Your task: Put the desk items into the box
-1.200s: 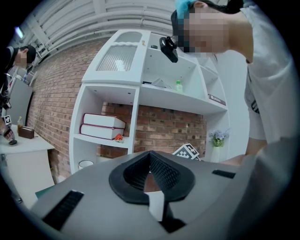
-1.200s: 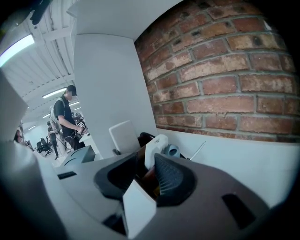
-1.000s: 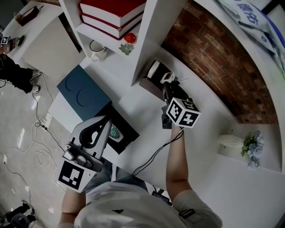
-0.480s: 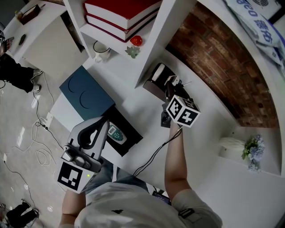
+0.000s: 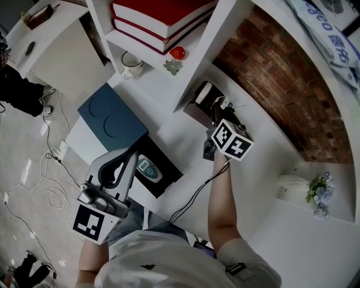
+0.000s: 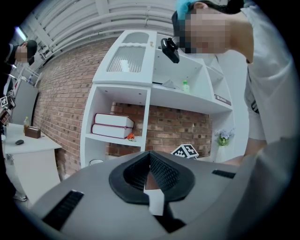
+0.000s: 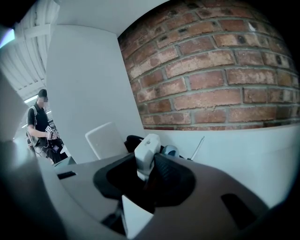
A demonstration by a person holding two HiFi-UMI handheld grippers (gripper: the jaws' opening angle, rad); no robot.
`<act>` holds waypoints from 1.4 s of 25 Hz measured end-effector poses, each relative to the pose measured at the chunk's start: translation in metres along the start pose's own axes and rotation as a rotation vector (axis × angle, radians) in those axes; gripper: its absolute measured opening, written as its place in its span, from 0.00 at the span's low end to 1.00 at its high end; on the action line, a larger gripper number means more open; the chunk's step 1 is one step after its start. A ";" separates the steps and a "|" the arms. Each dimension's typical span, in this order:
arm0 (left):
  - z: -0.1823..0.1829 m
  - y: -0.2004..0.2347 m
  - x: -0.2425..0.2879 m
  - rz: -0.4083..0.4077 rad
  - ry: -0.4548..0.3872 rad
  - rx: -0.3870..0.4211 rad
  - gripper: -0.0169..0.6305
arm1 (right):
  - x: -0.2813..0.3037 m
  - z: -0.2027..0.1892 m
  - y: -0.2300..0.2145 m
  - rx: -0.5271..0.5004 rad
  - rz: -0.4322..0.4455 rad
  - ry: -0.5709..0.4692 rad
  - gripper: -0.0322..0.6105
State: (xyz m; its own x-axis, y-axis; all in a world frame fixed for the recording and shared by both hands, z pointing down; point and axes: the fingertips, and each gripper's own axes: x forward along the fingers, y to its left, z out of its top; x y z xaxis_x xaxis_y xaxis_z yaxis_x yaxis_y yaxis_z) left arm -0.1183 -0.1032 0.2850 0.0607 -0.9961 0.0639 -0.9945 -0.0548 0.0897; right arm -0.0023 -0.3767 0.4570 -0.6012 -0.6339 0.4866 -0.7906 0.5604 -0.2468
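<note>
Desk [image 5: 264,180]: block [image 7: 148,146] between closing right tongs [image 7: 150,165].

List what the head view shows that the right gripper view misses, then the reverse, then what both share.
Head view only: red hardcover books, dark blue flat panel, open black box holding a teal-and-white device. Right gripper view only: a distant standing person at the left. Both: the red brick wall, and the right gripper, whose jaws have just been closing on a small white plastic block.
</note>
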 end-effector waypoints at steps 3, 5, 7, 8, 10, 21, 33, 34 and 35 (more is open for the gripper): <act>-0.003 -0.001 -0.002 -0.003 0.011 -0.007 0.05 | -0.003 0.002 0.004 -0.008 0.013 -0.003 0.24; 0.002 -0.002 -0.002 -0.010 -0.014 -0.004 0.05 | -0.006 0.006 0.008 -0.020 0.018 -0.012 0.24; 0.006 -0.003 -0.002 -0.011 -0.033 0.006 0.05 | -0.011 0.011 0.011 -0.035 0.016 -0.029 0.24; 0.006 -0.004 -0.002 -0.014 -0.036 0.005 0.05 | -0.013 0.014 0.012 -0.042 0.015 -0.038 0.24; 0.003 -0.005 -0.004 -0.016 -0.015 -0.005 0.05 | -0.017 0.020 0.014 -0.055 0.015 -0.056 0.24; 0.005 -0.015 -0.006 -0.055 -0.037 -0.008 0.05 | -0.057 0.049 0.034 -0.098 0.047 -0.142 0.23; 0.003 -0.031 -0.016 -0.131 -0.047 -0.026 0.05 | -0.116 0.067 0.046 -0.127 0.032 -0.222 0.23; 0.004 -0.033 -0.018 -0.138 -0.052 -0.028 0.05 | -0.123 0.067 0.047 -0.130 0.030 -0.226 0.23; 0.004 -0.034 -0.019 -0.145 -0.054 -0.029 0.05 | -0.129 0.067 0.049 -0.133 0.028 -0.230 0.23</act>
State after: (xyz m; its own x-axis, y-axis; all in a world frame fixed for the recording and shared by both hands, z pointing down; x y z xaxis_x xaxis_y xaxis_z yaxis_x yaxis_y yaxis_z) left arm -0.0863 -0.0826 0.2764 0.1980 -0.9802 -0.0056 -0.9727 -0.1972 0.1227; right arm 0.0286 -0.3033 0.3258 -0.6454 -0.7131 0.2739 -0.7601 0.6351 -0.1377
